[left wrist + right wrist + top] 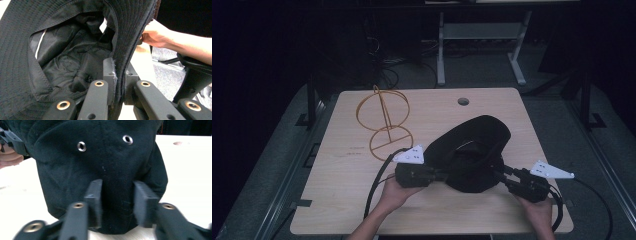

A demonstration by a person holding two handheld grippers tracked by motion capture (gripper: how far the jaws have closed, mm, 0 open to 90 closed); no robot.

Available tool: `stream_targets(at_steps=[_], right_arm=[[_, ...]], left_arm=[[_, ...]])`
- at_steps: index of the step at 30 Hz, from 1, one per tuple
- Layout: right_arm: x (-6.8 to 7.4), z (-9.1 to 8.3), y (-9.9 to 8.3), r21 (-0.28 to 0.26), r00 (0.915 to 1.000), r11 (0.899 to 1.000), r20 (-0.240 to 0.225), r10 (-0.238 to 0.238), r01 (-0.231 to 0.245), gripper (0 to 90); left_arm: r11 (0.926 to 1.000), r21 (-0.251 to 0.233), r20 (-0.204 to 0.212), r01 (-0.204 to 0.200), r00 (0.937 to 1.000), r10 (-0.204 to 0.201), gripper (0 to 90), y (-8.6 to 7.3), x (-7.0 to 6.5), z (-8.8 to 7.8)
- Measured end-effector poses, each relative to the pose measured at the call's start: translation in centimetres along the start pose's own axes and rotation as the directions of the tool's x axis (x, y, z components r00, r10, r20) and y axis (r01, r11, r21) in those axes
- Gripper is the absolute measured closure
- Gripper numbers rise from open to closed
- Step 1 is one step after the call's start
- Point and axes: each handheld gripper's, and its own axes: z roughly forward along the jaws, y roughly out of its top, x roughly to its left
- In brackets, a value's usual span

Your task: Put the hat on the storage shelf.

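Observation:
A black bucket hat (477,145) is held upside down just above the wooden table (342,200), its opening tilted up. My left gripper (446,175) is shut on the hat's stitched brim (130,37); in the left gripper view (120,77) the brim edge is squeezed between the jaws and the lined inside (75,55) shows. My right gripper (498,173) grips the hat from the right. In the right gripper view (117,197) the crown (100,162), with two metal eyelets, bulges between the jaws, which press on it from both sides.
An orange wire stand (384,122) of two rings on a stem stands at the table's back left. A round cable hole (463,101) sits near the far edge. The person's other hand (155,35) shows past the brim. A desk frame (482,40) stands on the floor beyond.

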Motion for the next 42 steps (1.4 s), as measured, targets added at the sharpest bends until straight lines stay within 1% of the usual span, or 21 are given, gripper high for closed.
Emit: stream_targets(at_steps=[1,2,5,7,8,10,12,14,21,22,25,26,27,31,33,34,35,37,38,40,42], right_arm=[[0.2,0.1,0.0,0.001,0.9998,1.000,0.008,-0.019,0.019,70.8],[0.2,0.1,0.0,0.001,0.9998,1.000,0.008,-0.019,0.019,70.8],[0.4,0.1,0.0,0.000,0.9991,0.999,0.008,-0.042,0.042,82.4],[0.5,0.1,0.0,-0.003,0.9988,0.999,0.007,-0.048,0.048,84.2],[0.7,0.0,0.1,-0.004,0.9981,0.998,0.010,-0.061,0.061,85.4],[0.7,0.0,0.2,-0.007,0.9978,0.998,0.009,-0.066,0.066,85.7],[0.8,-0.1,0.3,-0.009,0.9975,0.997,0.009,-0.070,0.070,86.1],[0.9,-0.3,0.4,-0.015,0.9973,0.997,0.007,-0.073,0.073,86.3],[1.4,-1.2,1.4,-0.041,0.9941,0.993,0.008,-0.108,0.109,87.2],[1.5,-1.5,1.7,-0.045,0.9931,0.992,0.008,-0.117,0.117,87.4],[1.7,-1.9,2.0,-0.047,0.9923,0.991,0.014,-0.123,0.124,87.6],[1.7,-2.2,2.4,-0.059,0.9906,0.989,0.017,-0.136,0.136,87.7],[1.7,-2.2,2.4,-0.059,0.9906,0.989,0.017,-0.136,0.136,87.7],[1.8,-2.6,3.1,-0.069,0.9879,0.985,0.017,-0.154,0.155,87.9],[1.9,-2.8,3.5,-0.073,0.9871,0.984,0.016,-0.159,0.160,87.9],[2.0,-2.9,3.8,-0.088,0.9896,0.986,0.003,-0.144,0.143,87.9],[2.1,-3.0,4.1,-0.092,0.9892,0.985,0.000,-0.146,0.146,88.0],[2.5,-3.1,4.8,-0.078,0.9869,0.984,0.013,-0.161,0.162,88.1],[2.6,-3.2,5.2,-0.079,0.9851,0.982,0.006,-0.172,0.172,88.2],[2.8,-3.1,6.0,-0.058,0.9799,0.978,0.010,-0.199,0.199,88.2],[2.9,-3.1,6.6,-0.054,0.9786,0.977,0.009,-0.206,0.206,88.3]], left_arm=[[1.0000,0.001,0.000,-0.002,1.0000,0.002,84.1,0.0,0.0,0.0],[1.0000,0.003,-0.001,-0.002,1.0000,0.002,84.1,0.0,0.0,0.0],[0.9999,0.005,-0.006,-0.009,0.9999,0.009,82.8,0.0,-0.1,-0.2],[0.9998,0.014,-0.011,-0.014,0.9998,0.014,82.5,0.0,-0.1,-0.3],[0.9996,0.018,-0.012,-0.020,0.9997,0.021,81.9,0.0,-0.2,-0.4],[0.9996,0.021,-0.014,-0.020,0.9997,0.020,81.5,0.0,-0.3,-0.4],[0.9988,0.032,-0.021,-0.036,0.9991,0.037,81.0,0.0,-0.5,-0.5],[0.9985,0.036,-0.028,-0.041,0.9987,0.042,79.9,0.1,-0.6,-0.7],[0.9967,0.059,-0.059,-0.056,0.9965,0.059,71.8,0.3,-0.9,-1.2],[0.9959,0.065,-0.064,-0.063,0.9957,0.067,70.1,0.3,-0.9,-1.4],[0.9952,0.070,-0.077,-0.068,0.9943,0.074,68.0,0.3,-1.1,-1.7],[0.9955,0.068,-0.079,-0.066,0.9943,0.072,65.9,0.3,-1.2,-1.8],[0.9952,0.070,-0.082,-0.069,0.9938,0.074,65.9,0.3,-1.2,-1.9],[0.9939,0.084,-0.104,-0.071,0.9914,0.080,59.6,0.1,-1.5,-2.4],[0.9945,0.086,-0.121,-0.060,0.9902,0.070,54.9,-0.1,-1.7,-2.7],[0.9947,0.084,-0.126,-0.059,0.9897,0.069,52.7,-0.2,-1.8,-2.8],[0.9948,0.084,-0.134,-0.058,0.9886,0.069,51.6,-0.3,-1.8,-3.0],[0.9947,0.088,-0.148,-0.052,0.9869,0.065,48.4,-0.7,-2.0,-3.3],[0.9946,0.089,-0.153,-0.053,0.9860,0.067,48.4,-0.8,-2.0,-3.4],[0.9945,0.094,-0.162,-0.045,0.9849,0.060,47.6,-1.1,-1.9,-3.7],[0.9952,0.088,-0.175,-0.042,0.9829,0.057,46.7,-1.3,-1.9,-4.1]])
